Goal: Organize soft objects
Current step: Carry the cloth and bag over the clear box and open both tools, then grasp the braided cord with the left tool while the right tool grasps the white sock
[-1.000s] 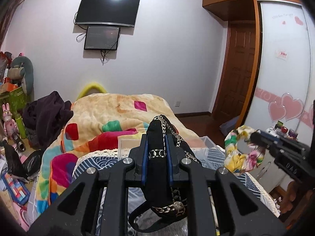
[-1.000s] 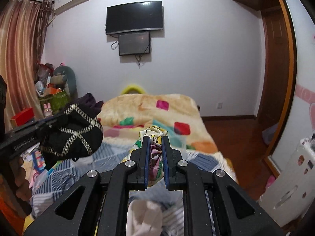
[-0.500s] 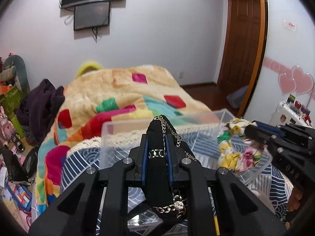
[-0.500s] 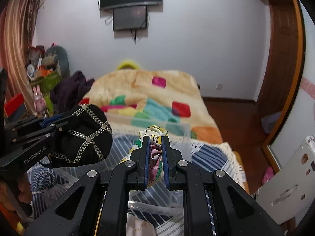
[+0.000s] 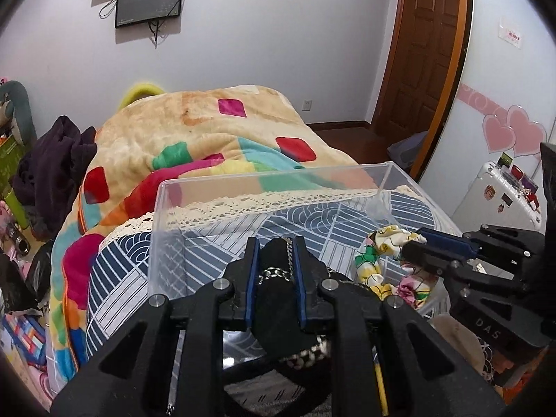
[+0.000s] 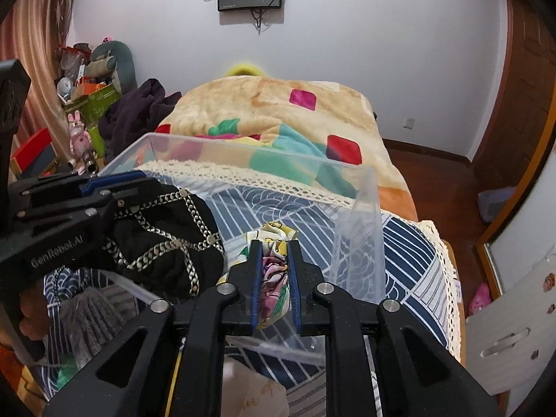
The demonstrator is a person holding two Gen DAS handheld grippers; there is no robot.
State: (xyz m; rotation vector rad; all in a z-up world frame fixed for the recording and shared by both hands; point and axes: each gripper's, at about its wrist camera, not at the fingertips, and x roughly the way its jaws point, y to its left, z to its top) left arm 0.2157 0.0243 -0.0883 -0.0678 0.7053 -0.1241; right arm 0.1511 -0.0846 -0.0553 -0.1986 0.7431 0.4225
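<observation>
My left gripper point(image 5: 276, 253) is shut on a black hat with silver chains point(image 5: 278, 299); it also shows in the right wrist view point(image 6: 166, 243), over the near left part of a clear plastic bin point(image 5: 271, 180). My right gripper point(image 6: 274, 253) is shut on a floral cloth point(image 6: 272, 271); the cloth also shows in the left wrist view point(image 5: 378, 253), hanging inside the bin's right side. The bin point(image 6: 358, 229) stands on a blue patterned bedspread point(image 6: 410, 246). Both items are low, within the bin's walls.
A colourful blanket point(image 5: 194, 139) covers the bed beyond the bin. A dark garment point(image 5: 52, 170) lies at the left. A grey knitted item point(image 6: 87, 316) and a pale cloth point(image 6: 250, 385) lie near the front. A door point(image 5: 420, 52) and wardrobe are at the right.
Both grippers have tilted down and moved forward, lowering the black hat and the floral cloth from above the bed into the clear bin. Both stay shut.
</observation>
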